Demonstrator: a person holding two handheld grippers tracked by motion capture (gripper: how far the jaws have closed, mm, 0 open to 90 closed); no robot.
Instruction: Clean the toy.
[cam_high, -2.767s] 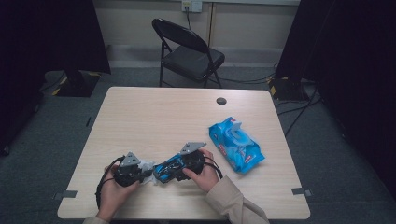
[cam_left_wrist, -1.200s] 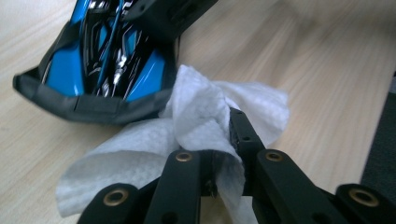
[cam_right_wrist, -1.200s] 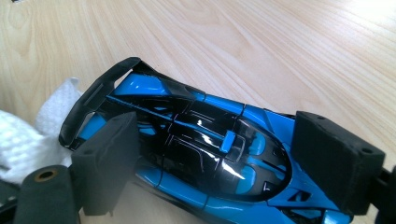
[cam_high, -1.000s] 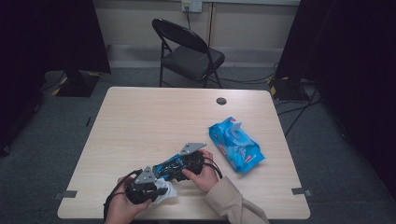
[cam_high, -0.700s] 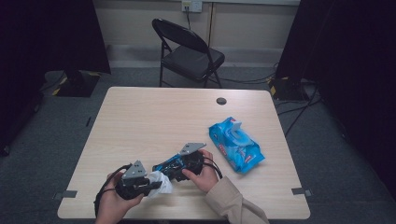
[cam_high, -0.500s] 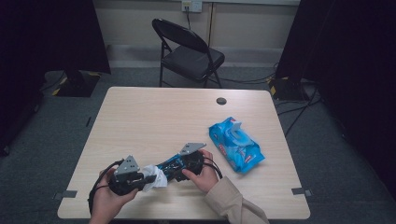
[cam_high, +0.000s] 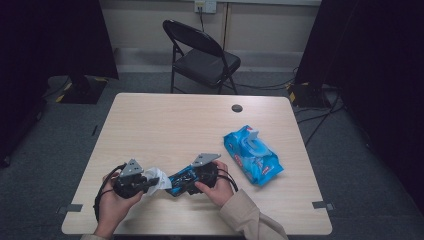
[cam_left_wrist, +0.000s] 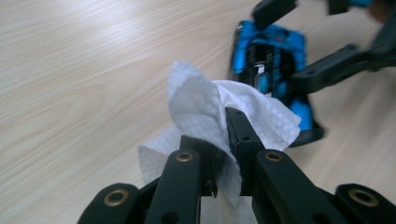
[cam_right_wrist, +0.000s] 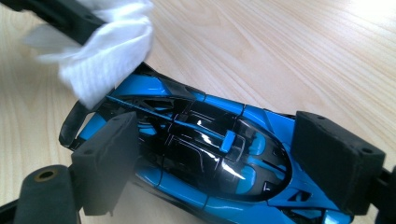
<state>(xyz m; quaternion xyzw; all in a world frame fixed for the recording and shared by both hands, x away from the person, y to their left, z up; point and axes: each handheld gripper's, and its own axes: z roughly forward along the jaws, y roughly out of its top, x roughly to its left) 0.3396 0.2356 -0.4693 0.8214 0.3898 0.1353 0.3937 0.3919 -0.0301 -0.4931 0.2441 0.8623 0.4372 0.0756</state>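
A blue and black toy car (cam_right_wrist: 205, 149) lies between the pads of my right gripper (cam_right_wrist: 224, 154), which is shut on its sides just above the table. In the high view the car (cam_high: 180, 181) is at the front of the table, with the right gripper (cam_high: 189, 180) gripping it. My left gripper (cam_left_wrist: 219, 135) is shut on a crumpled white wipe (cam_left_wrist: 205, 102). The wipe (cam_right_wrist: 107, 51) rests against one end of the car. In the high view the left gripper (cam_high: 149, 183) sits just left of the car, wipe (cam_high: 159, 177) at its tip.
A blue pack of wipes (cam_high: 251, 155) with its lid flipped up lies at the right of the wooden table (cam_high: 175, 125). A black folding chair (cam_high: 200, 55) stands beyond the far edge. A small dark hole (cam_high: 237, 108) marks the tabletop's far side.
My left gripper has moved left and a little farther from the person, carrying the wipe along the car's end. The right gripper and the car have stayed in place.
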